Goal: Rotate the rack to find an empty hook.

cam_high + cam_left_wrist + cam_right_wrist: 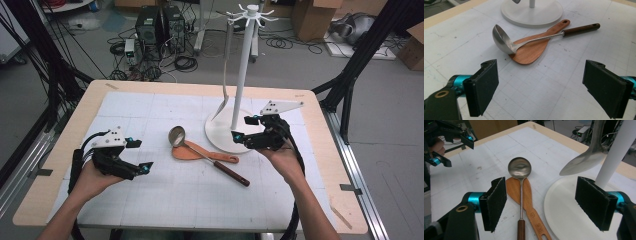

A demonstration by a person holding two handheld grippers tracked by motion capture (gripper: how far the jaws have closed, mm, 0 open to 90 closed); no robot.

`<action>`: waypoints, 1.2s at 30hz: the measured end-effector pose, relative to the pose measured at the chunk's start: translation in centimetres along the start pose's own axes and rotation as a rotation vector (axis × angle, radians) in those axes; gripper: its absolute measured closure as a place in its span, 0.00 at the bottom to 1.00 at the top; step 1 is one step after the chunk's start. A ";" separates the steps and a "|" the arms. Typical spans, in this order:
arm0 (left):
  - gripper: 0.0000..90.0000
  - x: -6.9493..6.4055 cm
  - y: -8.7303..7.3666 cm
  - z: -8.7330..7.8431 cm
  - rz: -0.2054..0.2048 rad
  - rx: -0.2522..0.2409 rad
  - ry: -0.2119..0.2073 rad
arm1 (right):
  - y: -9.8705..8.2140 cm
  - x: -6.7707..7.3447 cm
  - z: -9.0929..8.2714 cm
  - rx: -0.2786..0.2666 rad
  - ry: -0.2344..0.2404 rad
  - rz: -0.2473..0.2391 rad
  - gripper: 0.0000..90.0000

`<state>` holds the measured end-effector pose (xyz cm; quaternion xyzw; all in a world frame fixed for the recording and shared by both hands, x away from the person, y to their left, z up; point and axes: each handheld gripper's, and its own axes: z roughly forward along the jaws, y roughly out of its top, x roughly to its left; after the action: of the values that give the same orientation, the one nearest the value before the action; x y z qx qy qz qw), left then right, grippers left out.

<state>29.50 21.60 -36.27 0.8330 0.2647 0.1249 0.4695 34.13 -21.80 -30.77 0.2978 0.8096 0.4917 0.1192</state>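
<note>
White gridded mat point(150, 200): ladle point(200, 152) across wooden spatula point(197, 154); both grippers' jaws apart.

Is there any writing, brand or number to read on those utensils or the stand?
No text can be read in these pictures.
Wooden spatula: two small stamped marks on its handle, one round and one oblong, too blurred to read.
Ladle: no marking visible.
White stand: plain, no label.
Mat: printed grid lines, no numbers.
Cardboard boxes on the floor behind: no print legible.
</note>
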 end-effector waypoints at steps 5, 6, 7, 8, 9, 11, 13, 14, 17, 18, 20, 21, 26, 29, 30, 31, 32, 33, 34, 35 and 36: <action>0.16 0.0 0.0 -0.1 0.002 -0.004 0.003 | -0.1 0.3 0.3 0.013 0.001 -0.014 0.27; 0.16 0.1 0.0 -0.1 0.000 -0.003 0.002 | -0.1 0.3 0.3 0.015 0.001 -0.016 0.26; 0.16 0.1 0.0 0.0 0.001 0.000 0.000 | -0.2 0.3 0.3 0.013 0.000 -0.014 0.26; 0.16 0.1 0.0 0.0 0.002 0.001 0.001 | -0.3 0.3 0.4 0.012 0.001 -0.015 0.26; 0.16 0.1 0.0 0.0 0.001 0.002 0.001 | -0.5 0.2 0.4 0.014 -0.001 -0.015 0.26; 0.16 0.1 0.0 0.0 0.003 0.003 0.003 | -0.8 0.1 0.5 0.022 -0.004 -0.012 0.26; 0.16 0.1 0.0 0.0 0.003 0.003 0.003 | -1.2 0.0 0.7 0.031 -0.005 -0.010 0.25; 0.16 0.1 0.0 0.0 0.000 0.001 0.004 | -1.3 0.0 0.7 0.031 -0.007 -0.008 0.24; 0.16 0.1 0.0 0.0 0.001 0.001 0.006 | -2.0 0.1 1.0 0.045 -0.007 -0.012 0.24; 0.16 0.1 0.0 0.1 0.001 0.002 0.006 | -2.3 0.2 1.1 0.048 -0.008 -0.014 0.24; 0.16 0.1 0.0 0.1 0.002 0.007 0.005 | -2.8 0.3 1.4 0.058 -0.007 -0.012 0.24; 0.16 0.0 0.0 0.1 0.004 0.008 0.006 | -3.1 0.3 1.5 0.065 -0.003 -0.008 0.24; 0.16 0.0 0.0 0.1 0.009 0.008 0.008 | -4.2 0.7 2.1 0.076 0.005 -0.015 0.24; 0.16 0.0 0.0 0.0 0.007 0.005 0.006 | -4.9 0.9 2.4 0.075 0.010 -0.018 0.24; 0.16 -0.1 0.0 0.0 0.007 0.005 0.006 | -5.2 1.1 2.6 0.079 0.012 -0.011 0.24; 0.16 -0.1 0.0 0.0 0.007 0.004 0.006 | -5.5 1.1 2.7 0.084 0.015 -0.011 0.24; 0.16 -0.1 0.0 0.0 0.007 0.005 0.006 | -5.7 1.2 2.9 0.089 0.015 -0.011 0.24; 0.16 -0.1 0.0 0.0 0.007 0.004 0.005 | -5.9 1.3 3.1 0.093 0.017 -0.013 0.24; 0.16 -0.1 0.0 0.0 0.007 0.005 0.004 | -6.1 1.4 3.2 0.099 0.015 -0.011 0.24; 0.16 -0.1 0.0 0.0 0.007 0.005 0.003 | -6.3 1.4 3.4 0.108 0.020 -0.014 0.24; 0.16 0.0 0.0 0.0 0.007 0.004 0.001 | -6.5 1.5 3.6 0.114 0.020 -0.019 0.24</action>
<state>29.49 21.55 -36.27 0.8348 0.2624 0.1265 0.4671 32.35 -20.53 -38.02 0.2914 0.8403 0.4464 0.0985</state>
